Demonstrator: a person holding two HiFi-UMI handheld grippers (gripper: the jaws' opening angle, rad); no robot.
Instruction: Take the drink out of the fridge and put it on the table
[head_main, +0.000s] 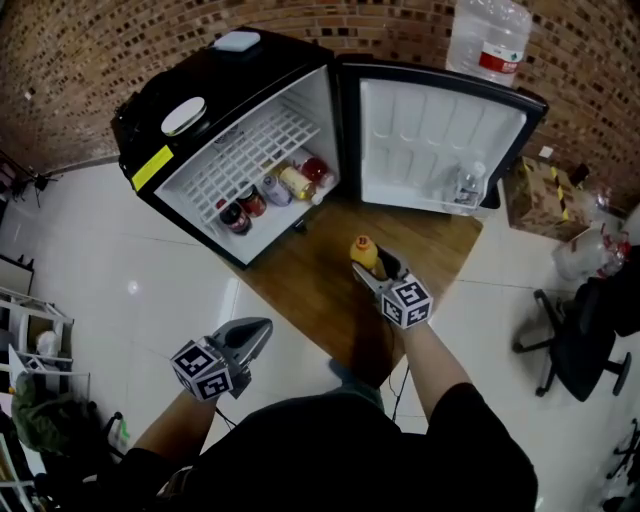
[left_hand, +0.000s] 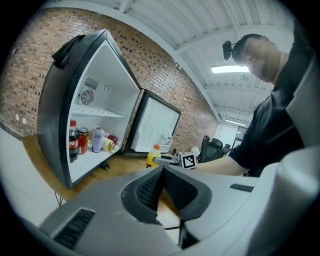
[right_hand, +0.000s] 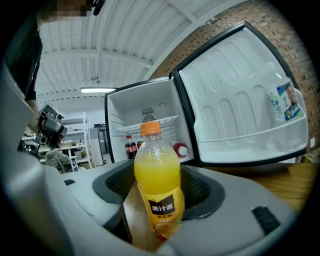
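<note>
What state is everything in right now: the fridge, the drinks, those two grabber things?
fridge door: swung wide open.
orange juice bottle: capped, upright, clamped between the jaws of the right gripper.
right gripper: shut on the bottle.
left gripper: jaws together, empty.
cola bottle: capped, upright inside the fridge.

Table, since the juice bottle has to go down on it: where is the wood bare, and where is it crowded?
Bare wood lies on the table between the open fridge and the juice bottle in the right gripper, and again right of the bottle, below the door. The fridge floor is crowded with drinks.
</note>
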